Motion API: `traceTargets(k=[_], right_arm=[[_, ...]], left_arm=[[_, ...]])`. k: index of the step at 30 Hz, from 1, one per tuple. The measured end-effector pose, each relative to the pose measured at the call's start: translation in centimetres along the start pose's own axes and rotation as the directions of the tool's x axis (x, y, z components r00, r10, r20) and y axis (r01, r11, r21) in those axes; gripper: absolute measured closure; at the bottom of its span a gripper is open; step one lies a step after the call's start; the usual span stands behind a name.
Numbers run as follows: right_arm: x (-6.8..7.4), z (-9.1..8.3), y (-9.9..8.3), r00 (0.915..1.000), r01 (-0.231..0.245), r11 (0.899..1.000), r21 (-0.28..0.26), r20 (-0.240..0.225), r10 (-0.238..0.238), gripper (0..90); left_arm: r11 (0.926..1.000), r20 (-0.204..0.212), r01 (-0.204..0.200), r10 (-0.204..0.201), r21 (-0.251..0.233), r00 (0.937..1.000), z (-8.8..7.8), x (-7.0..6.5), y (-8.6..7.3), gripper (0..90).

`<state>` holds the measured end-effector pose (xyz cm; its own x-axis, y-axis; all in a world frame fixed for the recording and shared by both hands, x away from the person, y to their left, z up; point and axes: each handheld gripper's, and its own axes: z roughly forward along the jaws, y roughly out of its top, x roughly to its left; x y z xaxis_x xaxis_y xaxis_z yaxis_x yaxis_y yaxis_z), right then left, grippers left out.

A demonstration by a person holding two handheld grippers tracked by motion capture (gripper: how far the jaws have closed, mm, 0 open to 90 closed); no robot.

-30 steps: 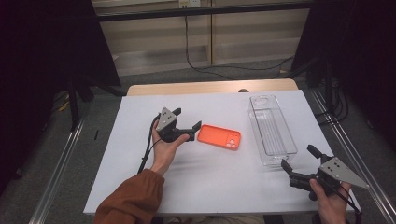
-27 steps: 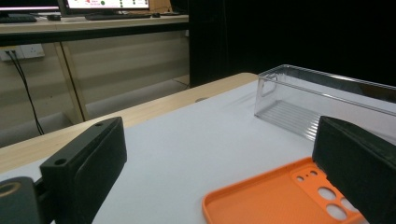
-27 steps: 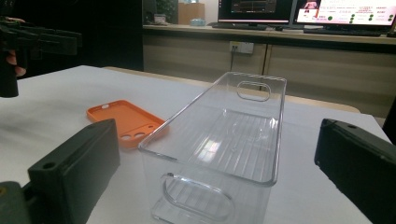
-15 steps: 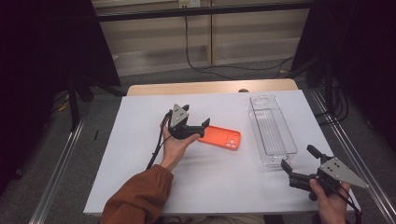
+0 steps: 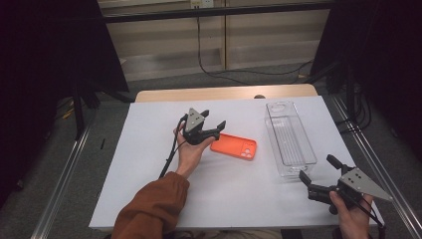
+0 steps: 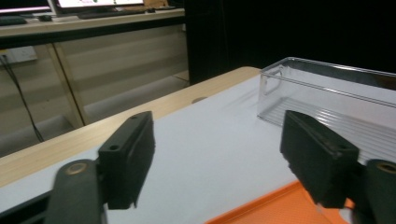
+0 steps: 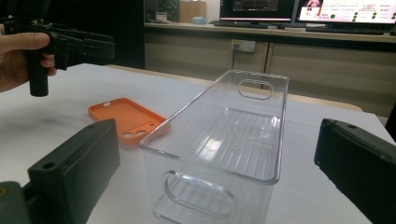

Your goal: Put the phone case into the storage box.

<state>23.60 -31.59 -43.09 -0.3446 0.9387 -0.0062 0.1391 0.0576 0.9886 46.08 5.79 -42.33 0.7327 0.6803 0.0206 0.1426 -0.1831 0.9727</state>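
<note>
— Where does the left claw (image 5: 215, 128) stand?

— It sits over the near left end of the orange phone case (image 5: 234, 147), which lies flat on the white desk (image 5: 149, 169), hollow side up. The jaws stand apart and have just been closing. In the left gripper view the case's orange edge runs along the bottom between the two black pads (image 6: 128, 156), with a clear gap on each side, so nothing is clamped.

— Do the pads touch the case?

— Hard to say. The right-hand pad overlaps the orange edge in that view, yet it may only hang in front of it; from the high view the tips seem to hover just at the case's end.

— And the other hand?

— The right claw (image 5: 318, 172) is held at the near right corner of the desk, well apart from the case. Its jaws are wide apart and hold nothing. They point at the near short end of the clear plastic bin (image 5: 291, 139).

— Where is that bin?

— It stands upright and empty just beside the case, on its right, its long side running away from the person. In the right gripper view its handle cut-out faces the camera, with the case lying to its left.
</note>
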Motion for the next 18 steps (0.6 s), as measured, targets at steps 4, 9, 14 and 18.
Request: traceTargets(k=[4,9,14,18], right_arm=[[0.03,-0.01,-0.02,1.0000,-0.003,1.000,0.003,-0.003,0.003,0.0],[0.03,-0.02,-0.02,1.0000,-0.003,1.000,0.004,-0.004,0.003,0.0],[0.00,-0.04,0.00,1.0000,-0.001,1.000,0.004,0.000,0.001,0.0],[0.02,-0.06,0.01,1.0000,0.000,1.000,0.002,0.003,0.000,0.0]], left_arm=[[0.9994,0.023,0.029,-0.030,0.017,0.9993,0.58,-0.14,0.02,33.0],[0.9994,0.045,0.033,-0.034,0.010,0.9984,0.81,-0.04,0.06,44.4],[0.9987,0.064,0.049,-0.049,0.016,0.9967,0.87,0.12,-0.04,59.2],[0.9983,0.050,0.055,-0.056,0.021,0.9972,0.95,0.16,-0.09,66.1]])
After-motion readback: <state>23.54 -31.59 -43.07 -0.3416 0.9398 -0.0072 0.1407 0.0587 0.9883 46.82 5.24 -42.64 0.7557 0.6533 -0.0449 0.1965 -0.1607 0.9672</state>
